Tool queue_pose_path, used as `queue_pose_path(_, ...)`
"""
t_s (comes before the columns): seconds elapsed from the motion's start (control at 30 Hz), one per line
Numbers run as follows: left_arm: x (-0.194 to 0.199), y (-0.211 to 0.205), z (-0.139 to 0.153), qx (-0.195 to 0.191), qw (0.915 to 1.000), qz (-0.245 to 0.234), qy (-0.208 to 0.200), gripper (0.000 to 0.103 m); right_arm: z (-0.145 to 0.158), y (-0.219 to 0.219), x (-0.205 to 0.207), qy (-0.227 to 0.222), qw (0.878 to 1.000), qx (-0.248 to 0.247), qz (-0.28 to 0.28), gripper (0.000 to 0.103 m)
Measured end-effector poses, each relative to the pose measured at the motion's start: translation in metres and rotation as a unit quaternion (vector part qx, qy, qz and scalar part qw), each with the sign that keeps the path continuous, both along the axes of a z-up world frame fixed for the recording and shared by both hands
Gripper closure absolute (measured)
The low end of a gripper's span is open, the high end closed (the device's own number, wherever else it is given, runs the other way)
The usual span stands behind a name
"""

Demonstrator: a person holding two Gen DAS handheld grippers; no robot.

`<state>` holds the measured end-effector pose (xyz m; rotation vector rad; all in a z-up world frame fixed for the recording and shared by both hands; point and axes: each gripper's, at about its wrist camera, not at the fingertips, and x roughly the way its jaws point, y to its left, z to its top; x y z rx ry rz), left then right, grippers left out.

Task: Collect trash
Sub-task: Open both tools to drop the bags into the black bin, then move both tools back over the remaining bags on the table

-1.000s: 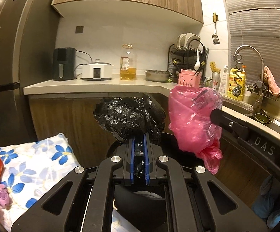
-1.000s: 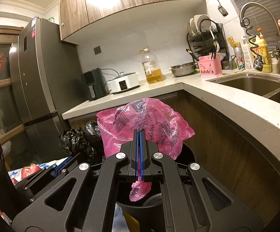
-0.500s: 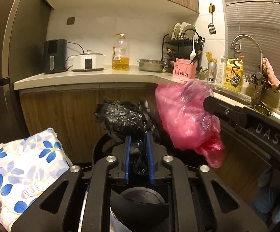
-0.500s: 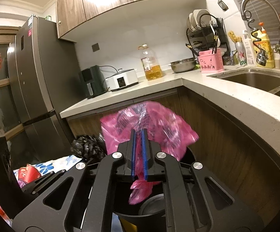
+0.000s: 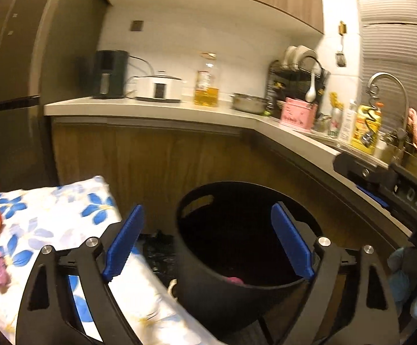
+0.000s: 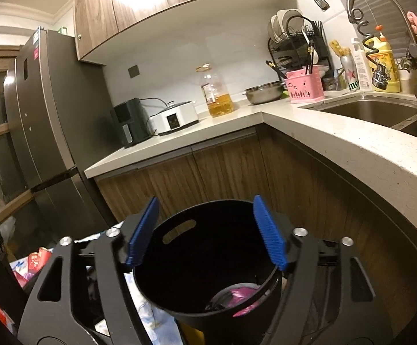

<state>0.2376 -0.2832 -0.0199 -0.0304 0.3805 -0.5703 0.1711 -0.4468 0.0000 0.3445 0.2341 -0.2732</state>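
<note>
Left gripper (image 5: 205,241) spread wide and empty above the black bin (image 5: 237,284), blue fingers (image 5: 123,241) apart; black bag (image 5: 158,250) apparently lodged outside the bin wall, between it and the floral cloth (image 5: 64,218), dark and crinkled, hard to read. Worth pinching that bag high on its crumple, lifting clear of the rim, letting go only over the opening. Right gripper (image 6: 205,230) likewise released, holding nothing, straddling the bin mouth. Pink bag (image 6: 241,296) down at the bottom of the bin, thin glossy plastic, partly hidden by the rim
</note>
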Motion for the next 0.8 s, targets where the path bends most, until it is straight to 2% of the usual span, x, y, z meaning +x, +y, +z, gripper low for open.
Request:
queue_pose_path(0.2,-0.017,0.025,0.002,0.027,0.9976,0.063,-0.008,0.006,-0.001,0.022,-0.011,0.018,1.0,-0.013,0.003,0.018)
queue_pose_path(0.33,-0.033,0.05,0.006,0.032,0.994,0.104,-0.003,0.006,-0.004,0.043,-0.018,0.031,0.999,-0.028,0.012,0.018)
queue_pose_path(0.43,-0.043,0.068,0.006,0.023,0.993,0.116,0.007,0.006,-0.004,0.058,-0.026,0.034,0.999,-0.04,0.012,0.018)
queue_pose_path(0.8,-0.08,0.122,0.012,0.032,0.9862,0.163,-0.003,0.006,0.002,0.104,-0.059,0.01,0.999,-0.046,0.013,0.018)
